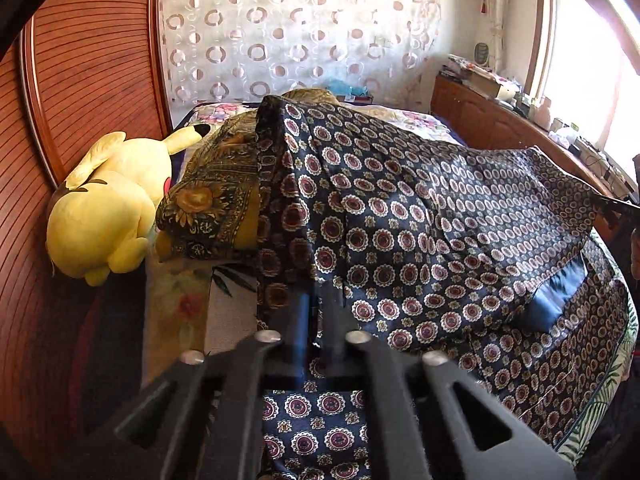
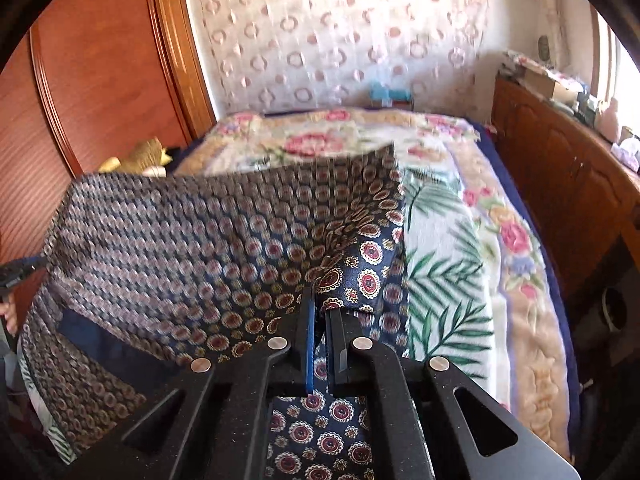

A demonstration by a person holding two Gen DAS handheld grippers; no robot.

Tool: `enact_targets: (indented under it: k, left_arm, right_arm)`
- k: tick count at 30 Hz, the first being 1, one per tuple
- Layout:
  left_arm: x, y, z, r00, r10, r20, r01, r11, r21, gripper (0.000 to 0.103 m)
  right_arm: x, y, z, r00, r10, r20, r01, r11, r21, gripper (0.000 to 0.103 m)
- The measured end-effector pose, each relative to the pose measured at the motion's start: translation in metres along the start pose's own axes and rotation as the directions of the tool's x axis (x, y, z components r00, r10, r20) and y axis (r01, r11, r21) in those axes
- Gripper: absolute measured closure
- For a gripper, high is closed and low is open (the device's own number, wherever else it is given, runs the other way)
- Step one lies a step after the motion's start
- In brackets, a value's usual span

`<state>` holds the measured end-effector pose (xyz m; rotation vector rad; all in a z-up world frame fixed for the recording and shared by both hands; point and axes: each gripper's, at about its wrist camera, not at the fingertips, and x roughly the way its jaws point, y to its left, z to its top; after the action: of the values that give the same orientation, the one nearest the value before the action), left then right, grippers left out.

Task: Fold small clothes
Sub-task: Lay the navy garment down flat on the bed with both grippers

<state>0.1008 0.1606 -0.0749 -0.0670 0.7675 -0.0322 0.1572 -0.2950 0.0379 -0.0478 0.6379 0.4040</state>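
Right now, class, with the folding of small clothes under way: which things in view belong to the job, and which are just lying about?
Part of the job:
- navy patterned garment, stretched between both tools
- left tool, shut on the garment
- right tool, shut on the garment
- bed, the work surface

Just lying about:
- yellow plush toy
- gold sunflower cloth
- cluttered wooden cabinet
- curtain

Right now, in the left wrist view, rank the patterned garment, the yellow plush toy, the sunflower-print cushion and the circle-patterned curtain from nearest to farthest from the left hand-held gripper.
1. Patterned garment: clamped in the left hand-held gripper, spreading to the right.
2. Sunflower-print cushion: left of the garment, partly under it.
3. Yellow plush toy: farther left, against the wooden headboard.
4. Circle-patterned curtain: at the back wall.
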Motion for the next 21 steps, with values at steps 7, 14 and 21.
enact_targets:
  k: [7, 14, 21]
  left_arm:
    - [-0.043, -0.007, -0.004, 0.991, -0.104, 0.084, 0.108, 0.993, -0.053, 0.102]
    - [-0.064, 0.002, -0.029, 0.989, -0.129, 0.070, 0.135, 0.988, -0.082, 0.102]
    - [-0.062, 0.020, -0.053, 0.995, -0.092, 0.023, 0.094, 0.989, -0.114, 0.102]
  right_arm:
    - [-0.040, -0.005, -0.020, 0.998, 0.013, 0.056, -0.014, 1.000, 0.004, 0.100]
    - [-0.065, -0.004, -0.058, 0.996, 0.007, 0.092, -0.007, 1.000, 0.006, 0.100]
    - [-0.097, -0.004, -0.097, 0.999, 0.024, 0.043, -0.024, 1.000, 0.012, 0.100]
